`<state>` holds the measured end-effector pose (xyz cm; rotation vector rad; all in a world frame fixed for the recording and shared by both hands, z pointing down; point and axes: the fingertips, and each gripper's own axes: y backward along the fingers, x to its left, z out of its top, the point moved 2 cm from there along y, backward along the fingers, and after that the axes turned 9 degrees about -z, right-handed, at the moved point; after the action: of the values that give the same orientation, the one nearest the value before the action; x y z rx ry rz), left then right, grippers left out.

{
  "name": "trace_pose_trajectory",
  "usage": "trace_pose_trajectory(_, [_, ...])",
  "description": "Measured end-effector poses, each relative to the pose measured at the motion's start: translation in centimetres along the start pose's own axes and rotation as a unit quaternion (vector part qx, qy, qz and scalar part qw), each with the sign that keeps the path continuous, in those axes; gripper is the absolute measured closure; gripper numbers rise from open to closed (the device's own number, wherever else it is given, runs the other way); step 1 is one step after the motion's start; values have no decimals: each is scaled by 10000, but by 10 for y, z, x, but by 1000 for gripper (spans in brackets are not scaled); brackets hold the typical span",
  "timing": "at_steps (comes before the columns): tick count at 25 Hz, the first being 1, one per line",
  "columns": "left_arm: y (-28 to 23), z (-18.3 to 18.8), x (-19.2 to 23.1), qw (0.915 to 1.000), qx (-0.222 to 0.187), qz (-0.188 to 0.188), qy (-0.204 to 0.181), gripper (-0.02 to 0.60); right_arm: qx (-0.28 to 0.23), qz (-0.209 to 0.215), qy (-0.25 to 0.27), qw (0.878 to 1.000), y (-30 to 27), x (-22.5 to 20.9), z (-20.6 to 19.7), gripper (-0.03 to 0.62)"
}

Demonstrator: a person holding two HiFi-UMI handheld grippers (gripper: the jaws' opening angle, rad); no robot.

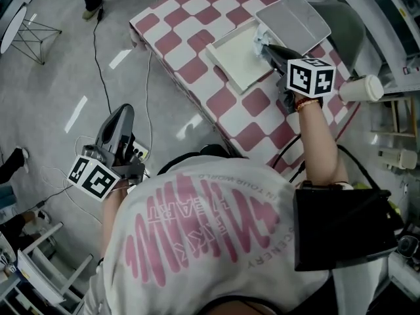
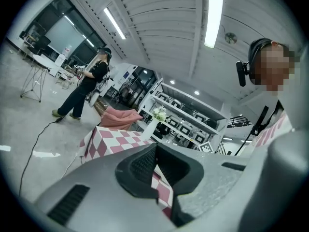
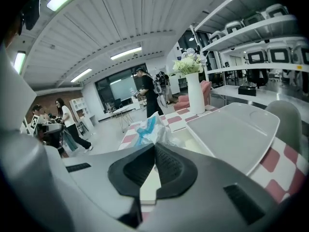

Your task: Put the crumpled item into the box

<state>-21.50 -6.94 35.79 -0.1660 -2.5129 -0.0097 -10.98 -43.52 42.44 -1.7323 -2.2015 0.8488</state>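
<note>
The crumpled item (image 1: pixel 261 38), a white and blue plastic wad, hangs over the right edge of the open white box (image 1: pixel 237 59) on the checkered table (image 1: pixel 186 39). My right gripper (image 1: pixel 267 47) is shut on it. In the right gripper view the wad (image 3: pixel 148 128) sticks up past the closed tips of the right gripper (image 3: pixel 154 147), with the box's pale inside (image 3: pixel 189 138) just beyond. My left gripper (image 1: pixel 124 112) is off the table's left side over the floor, shut and holding nothing. The left gripper (image 2: pixel 156 147) points toward the table (image 2: pixel 108 141).
The box's grey lid (image 1: pixel 296 17) lies open at the far right of the box. A white vase of flowers (image 3: pixel 195 90) stands beyond it. A paper cup (image 1: pixel 361 88) sits at the table's right. Cables (image 1: pixel 97 41) run over the floor; people stand in the background.
</note>
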Motion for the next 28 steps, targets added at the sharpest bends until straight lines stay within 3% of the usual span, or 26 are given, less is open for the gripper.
trace_pose_trajectory(10, [3,-3,18,9998,-42,174,97,574,697,-148,729,9948,-22,-8,-17,588])
trace_pose_trajectory(19, [20,-25,34,9985,-47,369,400,574,1527,-318,2224,9624,-40,-4,-43,588])
trace_pose_trajectory(28, [-1,-17,64,9988,78,102,481,574,1957,-446,2529,9464,-52,-5,-49,588])
